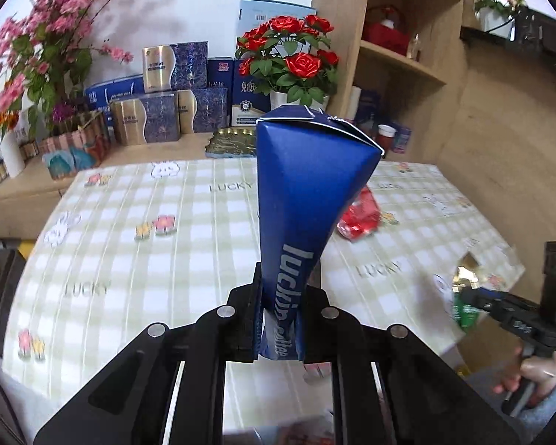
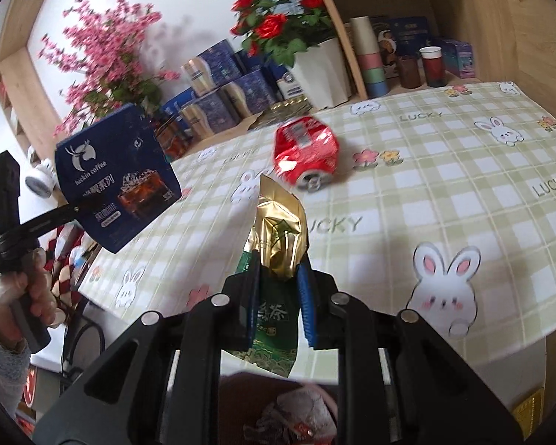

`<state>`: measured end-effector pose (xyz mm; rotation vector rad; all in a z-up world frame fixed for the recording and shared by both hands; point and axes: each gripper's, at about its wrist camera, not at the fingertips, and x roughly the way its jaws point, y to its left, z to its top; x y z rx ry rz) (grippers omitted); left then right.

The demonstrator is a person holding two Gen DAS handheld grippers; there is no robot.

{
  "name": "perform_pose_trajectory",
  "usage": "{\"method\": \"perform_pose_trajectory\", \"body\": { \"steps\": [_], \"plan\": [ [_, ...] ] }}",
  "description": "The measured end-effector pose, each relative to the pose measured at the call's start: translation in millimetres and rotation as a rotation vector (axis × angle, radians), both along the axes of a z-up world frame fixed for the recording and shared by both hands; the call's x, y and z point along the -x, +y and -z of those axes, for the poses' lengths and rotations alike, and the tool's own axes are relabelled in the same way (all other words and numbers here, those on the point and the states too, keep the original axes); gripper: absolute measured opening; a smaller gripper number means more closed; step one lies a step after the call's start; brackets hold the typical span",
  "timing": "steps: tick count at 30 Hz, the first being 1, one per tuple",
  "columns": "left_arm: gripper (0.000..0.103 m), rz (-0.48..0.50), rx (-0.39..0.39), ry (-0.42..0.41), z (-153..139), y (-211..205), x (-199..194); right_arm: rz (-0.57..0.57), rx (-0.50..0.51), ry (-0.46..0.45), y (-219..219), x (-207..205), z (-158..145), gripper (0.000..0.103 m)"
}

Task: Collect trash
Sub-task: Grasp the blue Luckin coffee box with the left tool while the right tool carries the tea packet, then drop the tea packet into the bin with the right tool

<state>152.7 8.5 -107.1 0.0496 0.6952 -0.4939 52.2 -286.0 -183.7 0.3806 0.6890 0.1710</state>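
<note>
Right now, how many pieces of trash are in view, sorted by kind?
Blue coffee box, held in the left tool: 1
Gold-and-green tea packet, held in the right tool: 1
Crushed red can, lying on the checked tablecloth: 1
Total: 3

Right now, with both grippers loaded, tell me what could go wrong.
The left gripper pinches only the narrow end of the blue coffee carton; it may swing or slip. The right gripper holds a crumpled tea packet, which could slide out. The crushed red can lies on its side and could roll.
</note>
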Motion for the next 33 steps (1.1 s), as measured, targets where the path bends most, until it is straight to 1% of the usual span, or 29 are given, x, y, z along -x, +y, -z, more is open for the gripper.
{"method": "perform_pose_trajectory", "body": {
  "steps": [3,6,8,10,12,16,19,21,23,25,27,30,33],
  "plan": [
    [0.013,-0.003,0.027,0.016,2,13,26,-0.032,0.01,0.016,11,18,4,0.022],
    [0.013,-0.005,0.025,0.019,3,24,53,-0.077,0.023,0.04,24,38,10,0.022],
    [0.013,-0.009,0.043,0.027,5,31,69,-0.11,0.036,0.05,33,50,15,0.022],
    [0.013,-0.015,0.052,0.029,7,38,86,-0.157,0.07,0.067,46,64,23,0.022],
    [0.013,-0.018,0.056,0.033,10,43,102,-0.198,0.08,0.093,56,73,33,0.022],
    [0.013,-0.025,0.062,0.045,20,51,128,-0.257,0.095,0.174,71,83,61,0.022],
    [0.013,-0.038,0.078,0.069,29,56,142,-0.282,0.081,0.244,77,82,88,0.022],
    [0.013,-0.045,0.087,0.085,35,59,151,-0.313,0.079,0.273,84,79,104,0.022],
    [0.013,-0.051,0.096,0.1,40,62,157,-0.348,0.129,0.3,92,75,117,0.022],
    [0.013,-0.06,0.106,0.116,45,64,163,-0.39,0.186,0.346,105,68,134,0.022],
    [0.013,-0.065,0.118,0.131,49,67,167,-0.402,0.212,0.384,112,61,148,0.022],
    [0.013,-0.076,0.135,0.154,55,70,170,-0.403,0.224,0.432,118,58,164,0.022],
    [0.013,-0.083,0.164,0.188,60,73,169,-0.411,0.231,0.464,119,57,173,0.022]
  ]
}}
